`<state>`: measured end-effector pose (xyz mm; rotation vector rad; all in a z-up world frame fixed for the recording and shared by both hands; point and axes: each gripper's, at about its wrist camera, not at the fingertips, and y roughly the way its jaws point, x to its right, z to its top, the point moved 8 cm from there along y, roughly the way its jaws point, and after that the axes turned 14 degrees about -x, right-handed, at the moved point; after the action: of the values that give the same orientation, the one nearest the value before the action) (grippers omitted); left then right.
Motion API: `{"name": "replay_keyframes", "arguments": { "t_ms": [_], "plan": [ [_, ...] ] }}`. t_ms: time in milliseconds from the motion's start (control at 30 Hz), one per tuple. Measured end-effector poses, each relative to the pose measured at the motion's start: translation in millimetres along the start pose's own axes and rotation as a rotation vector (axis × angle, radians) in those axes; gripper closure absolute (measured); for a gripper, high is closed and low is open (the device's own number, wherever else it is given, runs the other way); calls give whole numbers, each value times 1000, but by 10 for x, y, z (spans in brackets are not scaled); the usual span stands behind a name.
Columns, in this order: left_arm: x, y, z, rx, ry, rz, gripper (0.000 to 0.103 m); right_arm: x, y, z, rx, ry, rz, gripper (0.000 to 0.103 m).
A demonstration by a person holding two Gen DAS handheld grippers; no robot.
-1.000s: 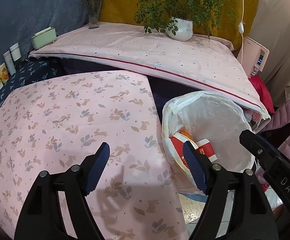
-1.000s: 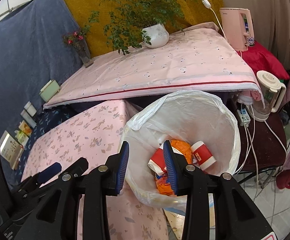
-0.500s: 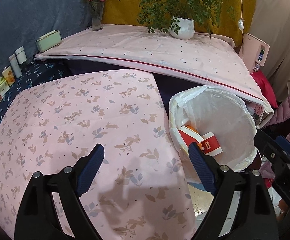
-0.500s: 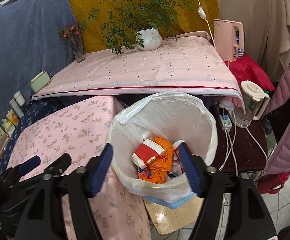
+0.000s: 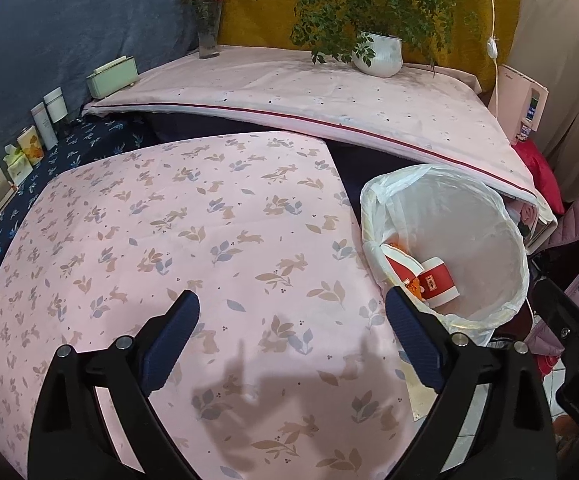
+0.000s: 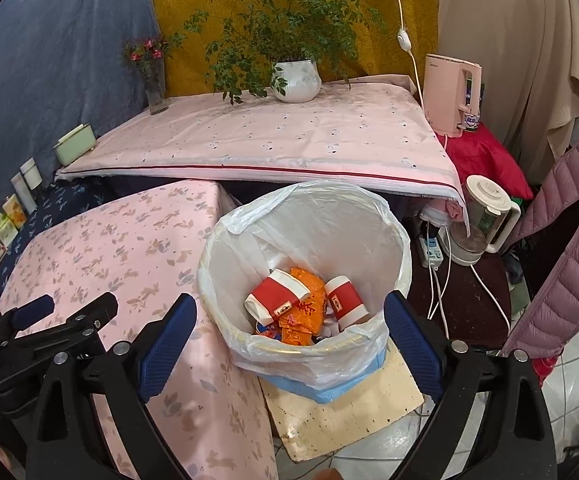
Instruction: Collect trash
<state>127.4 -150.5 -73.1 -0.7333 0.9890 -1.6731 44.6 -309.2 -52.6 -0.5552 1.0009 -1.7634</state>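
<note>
Right gripper (image 6: 289, 336) jaws have spread wide above the bin (image 6: 393, 240).

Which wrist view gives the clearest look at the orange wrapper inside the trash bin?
The right wrist view: it looks down into the bin, so the orange wrapper shows crumpled between two red-and-white cups. The left wrist view sees the bin from the side; its near rim hides all but an orange sliver.
</note>
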Motion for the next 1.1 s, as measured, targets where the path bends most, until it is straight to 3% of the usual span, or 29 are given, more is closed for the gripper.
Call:
{"name": "replay_keyframes", "arguments": {
  "t_ms": [100,133,333,1100],
  "plan": [
    [3,-14,-13,1,2,0,13,-14,-4,-11,-1,-5,-11,11],
    [3,-13,-12,1,2,0,12,-19,1,-16,-5,-10,-18,6],
    [-9,-14,-39,-1,-3,3,11,-51,-14,-57,2,-64,-79,7],
    [113,-16,-161,-13,22,-3,11,-29,40,-219,-25,-69,-94,7]
  ]
}}
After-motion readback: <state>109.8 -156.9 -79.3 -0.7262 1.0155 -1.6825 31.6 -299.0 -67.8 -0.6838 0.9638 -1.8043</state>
